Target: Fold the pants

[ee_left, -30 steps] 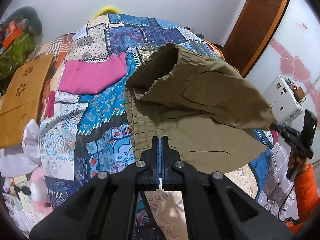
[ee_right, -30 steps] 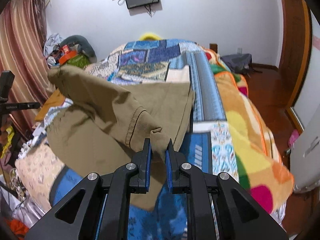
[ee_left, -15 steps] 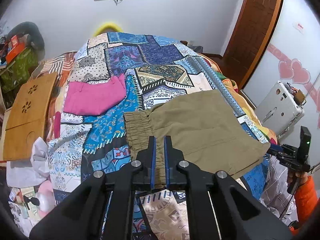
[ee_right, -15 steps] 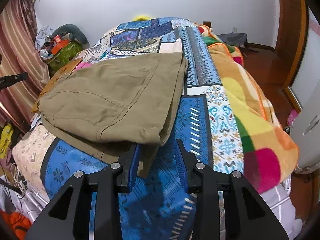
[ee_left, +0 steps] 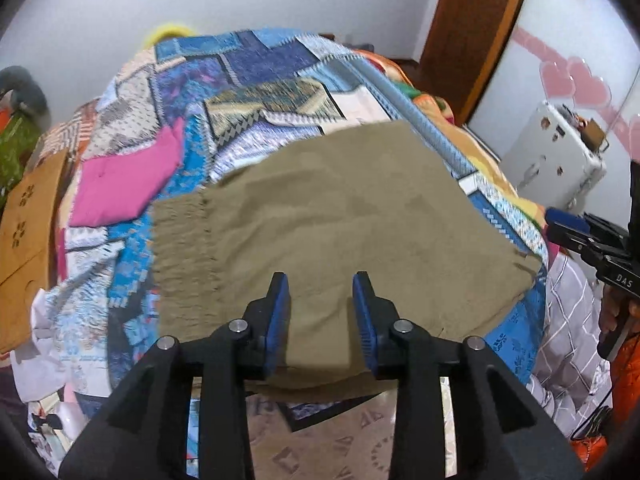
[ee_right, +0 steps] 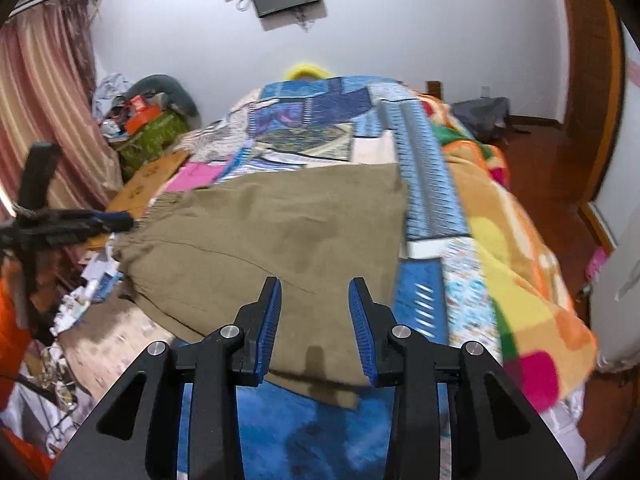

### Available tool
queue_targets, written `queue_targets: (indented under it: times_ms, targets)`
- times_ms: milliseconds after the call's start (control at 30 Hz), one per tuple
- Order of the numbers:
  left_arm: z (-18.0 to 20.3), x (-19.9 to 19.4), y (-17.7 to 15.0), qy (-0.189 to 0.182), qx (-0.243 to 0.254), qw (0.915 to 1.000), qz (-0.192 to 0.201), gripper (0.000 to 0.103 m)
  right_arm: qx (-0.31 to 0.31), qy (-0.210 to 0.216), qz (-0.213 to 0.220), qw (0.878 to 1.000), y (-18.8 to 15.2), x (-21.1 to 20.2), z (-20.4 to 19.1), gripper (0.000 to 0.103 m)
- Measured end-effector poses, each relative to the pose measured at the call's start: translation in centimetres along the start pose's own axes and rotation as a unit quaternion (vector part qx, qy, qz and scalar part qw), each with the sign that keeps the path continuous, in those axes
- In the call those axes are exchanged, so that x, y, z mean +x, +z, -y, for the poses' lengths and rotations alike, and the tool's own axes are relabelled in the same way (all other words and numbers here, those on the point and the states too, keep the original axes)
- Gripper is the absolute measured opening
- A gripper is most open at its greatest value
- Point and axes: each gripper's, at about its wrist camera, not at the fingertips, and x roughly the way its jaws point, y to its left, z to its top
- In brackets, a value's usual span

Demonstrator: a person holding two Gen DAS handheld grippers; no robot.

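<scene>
The olive-brown pants (ee_left: 340, 232) lie folded flat on the patchwork bedspread (ee_left: 248, 64), elastic waistband to the left in the left wrist view. They also show in the right wrist view (ee_right: 288, 236). My left gripper (ee_left: 321, 284) is open and empty, just above the near edge of the pants. My right gripper (ee_right: 314, 286) is open and empty over the near right corner of the pants. The right gripper shows at the right edge of the left wrist view (ee_left: 576, 228); the left gripper shows at the left of the right wrist view (ee_right: 104, 222).
A folded pink garment (ee_left: 124, 176) lies on the bed left of the pants. A wooden board (ee_left: 24, 216) leans at the bed's left side. A white appliance (ee_left: 552, 160) and a wooden door (ee_left: 472, 28) stand to the right. Clutter (ee_right: 140, 120) sits by the curtain.
Both grippers let go of the pants and opened wide. The raised pant layer came down and now lies flat on the bed. Both grippers drew back slightly toward the near edge.
</scene>
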Motion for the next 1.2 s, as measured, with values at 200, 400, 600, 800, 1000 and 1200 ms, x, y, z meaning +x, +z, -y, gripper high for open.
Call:
queue_targets:
  times_ms: [200,400,600,800,1000,1200]
  targets:
    - [0.0,2.7,-2.3,-0.004,-0.011,0.9994,-0.033,0.035,-0.026,0.024,-0.049,0.998,-1.0,4.6,-2.7,0.035]
    - [0.4,2.3,-4.3,0.005,-0.012,0.9999,-0.006,0.035,-0.012,0.031,-0.083,0.996,-4.3,6.7,-2.5,0.035]
    - [0.9,1.8,-4.2,0.02,-0.016,0.9997,-0.004,0.035,-0.035,0.007,-0.083,0.996,-4.7,6.0,-2.9,0.035]
    - [-0.7,-0.8,-1.8,0.036,-0.021,0.9989,0.02,0.041,-0.046,0.005,-0.107,0.993,-2.9,6.0,-2.0,0.045]
    - [-4.8,-1.8,2.1,0.088,-0.035,0.9941,0.052,0.051,-0.053,-0.015,-0.071,0.996,0.4,5.6,-0.7,0.049]
    - [-9.2,0.3,5.1,0.11,-0.069,0.9901,0.052,0.059,-0.037,-0.037,-0.037,0.998,4.2,7.3,1.8,0.052]
